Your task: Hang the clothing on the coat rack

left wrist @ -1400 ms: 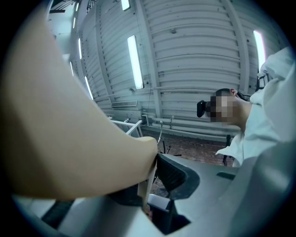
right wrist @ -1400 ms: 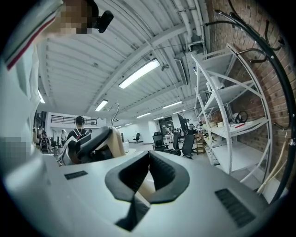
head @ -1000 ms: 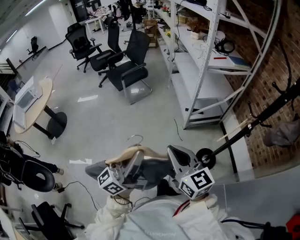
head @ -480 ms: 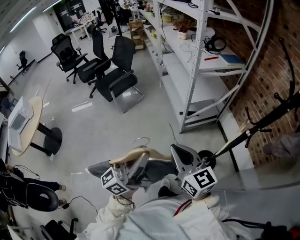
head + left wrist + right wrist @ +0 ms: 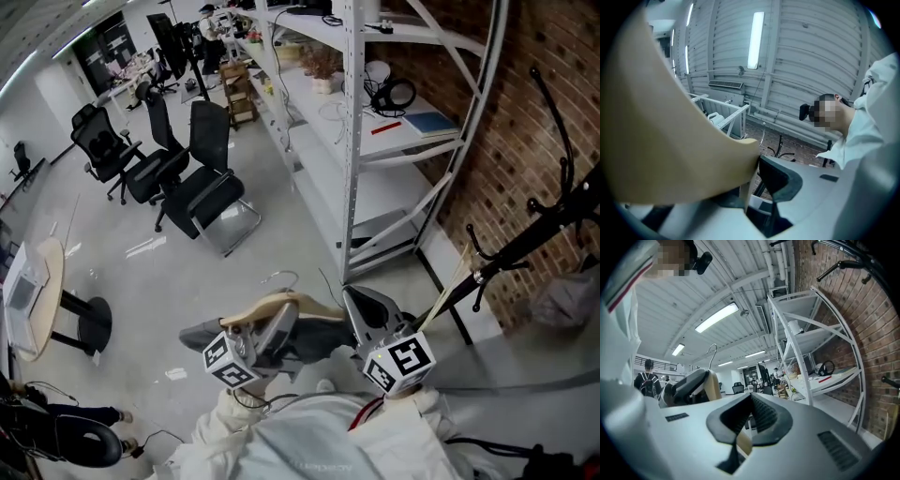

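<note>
Clothing is draping off the wooden hanger before the person, left gripper and right gripper each pinching one end. Keeping it level, they should be steering its hook toward the coat rack.

Bright, even indoor light from ceiling strip lamps. Pale sheen on floor; soft, short shadows under chairs. Shelving uprights bowed in head view. Heavy fisheye bending, dark rounded corners in both gripper views. Hanger close to lens, blurred; background sharp.
</note>
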`<state>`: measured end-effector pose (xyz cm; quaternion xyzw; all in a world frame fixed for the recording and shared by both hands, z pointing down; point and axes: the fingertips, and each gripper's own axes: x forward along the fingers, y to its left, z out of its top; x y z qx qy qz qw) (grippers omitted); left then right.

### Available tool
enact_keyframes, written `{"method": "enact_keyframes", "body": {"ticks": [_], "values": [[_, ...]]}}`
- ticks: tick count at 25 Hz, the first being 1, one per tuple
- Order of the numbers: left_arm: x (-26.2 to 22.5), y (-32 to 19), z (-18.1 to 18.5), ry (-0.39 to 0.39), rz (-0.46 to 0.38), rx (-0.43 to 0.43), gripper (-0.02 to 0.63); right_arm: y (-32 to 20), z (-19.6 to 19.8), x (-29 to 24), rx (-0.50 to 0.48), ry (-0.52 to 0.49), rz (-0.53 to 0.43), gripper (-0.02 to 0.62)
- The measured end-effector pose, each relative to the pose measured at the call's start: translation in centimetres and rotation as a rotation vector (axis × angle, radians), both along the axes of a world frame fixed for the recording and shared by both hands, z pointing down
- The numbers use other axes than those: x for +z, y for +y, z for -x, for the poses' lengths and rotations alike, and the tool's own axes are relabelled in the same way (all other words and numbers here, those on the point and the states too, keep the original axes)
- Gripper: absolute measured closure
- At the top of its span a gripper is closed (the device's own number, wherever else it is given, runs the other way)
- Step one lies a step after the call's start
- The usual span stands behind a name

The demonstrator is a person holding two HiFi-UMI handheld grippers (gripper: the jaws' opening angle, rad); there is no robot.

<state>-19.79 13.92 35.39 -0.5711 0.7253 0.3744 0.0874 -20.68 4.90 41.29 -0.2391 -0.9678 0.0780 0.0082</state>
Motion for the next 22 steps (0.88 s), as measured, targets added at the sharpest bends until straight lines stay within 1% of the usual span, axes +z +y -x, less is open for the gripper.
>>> {"method": "enact_keyframes", "body": {"ticks": [4, 9, 16, 22], "values": [[-0.8, -2.7, 0.9, -0.005, 0.004, 0.061, 0.505, -2.7, 0.5, -0.8, 0.065, -0.013, 0.008, 0.571], [-1.1, -6.6, 2.2, -0.006, 0.014, 0.158, 0.505, -6.6, 0.9, -1.0, 0.166, -0.016, 0.02, 0.571], [-0.5, -11.8, 3.4, -0.016, 0.034, 0.34, 0.505, -11.3, 0.7, 0.0, 0.348, -0.003, 0.027, 0.571], [-0.4, -16.3, 5.0, -0.012, 0.024, 0.527, 0.505, -15.3, 0.8, 0.0, 0.532, 0.006, 0.015, 0.571]]}}
